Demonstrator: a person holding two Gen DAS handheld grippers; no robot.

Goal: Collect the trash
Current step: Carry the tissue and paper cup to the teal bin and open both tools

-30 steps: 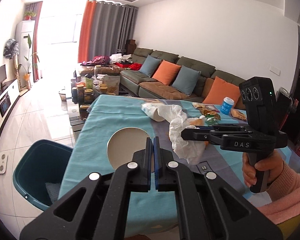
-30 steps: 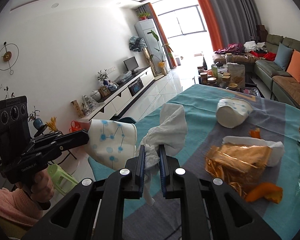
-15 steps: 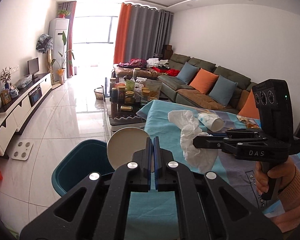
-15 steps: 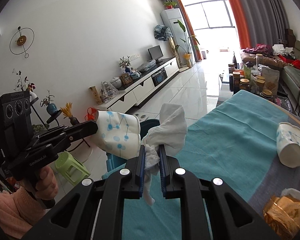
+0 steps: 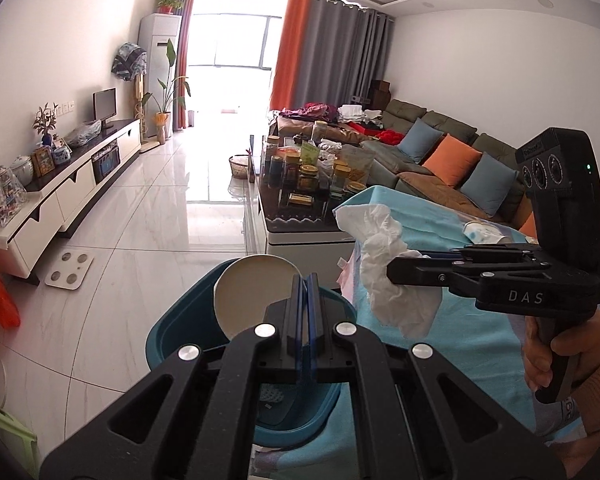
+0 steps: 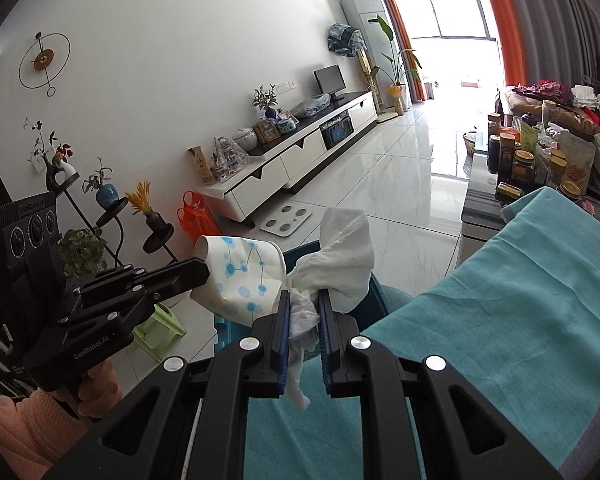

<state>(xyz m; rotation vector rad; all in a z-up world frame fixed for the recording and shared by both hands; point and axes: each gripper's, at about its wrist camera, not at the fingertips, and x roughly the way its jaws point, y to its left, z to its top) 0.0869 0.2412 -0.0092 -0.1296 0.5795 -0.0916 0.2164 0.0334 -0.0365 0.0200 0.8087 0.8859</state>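
While carrying both loads toward the round teal plastic bin (image 5: 180,332), line up before letting go. Left gripper (image 5: 305,280): clamped almost fully shut on the thin wall of the white paper cup with blue dots (image 5: 256,292), seen base-on at 10 o'clock of the fingertips in the left wrist view, hanging above the bin's open mouth. Right gripper (image 6: 304,300): narrow, pinching the crumpled white tissue (image 6: 336,256), bunched up at 12 o'clock of the fingertips, about over the edge of the table draped in teal cloth (image 6: 500,320), bin rim just beyond.

Best handled, as a judgement, like this: bring the tissue out past the table edge, squarely above the bin. Lower both a little. Open the cup side first, wide and clean, to avoid clinging to a pad. Release the tissue low, being light and likely to drift or snag; shake gently if stuck. Then back toward 3 o'clock for the second paper cup lying on its side (image 5: 482,232) on the table.
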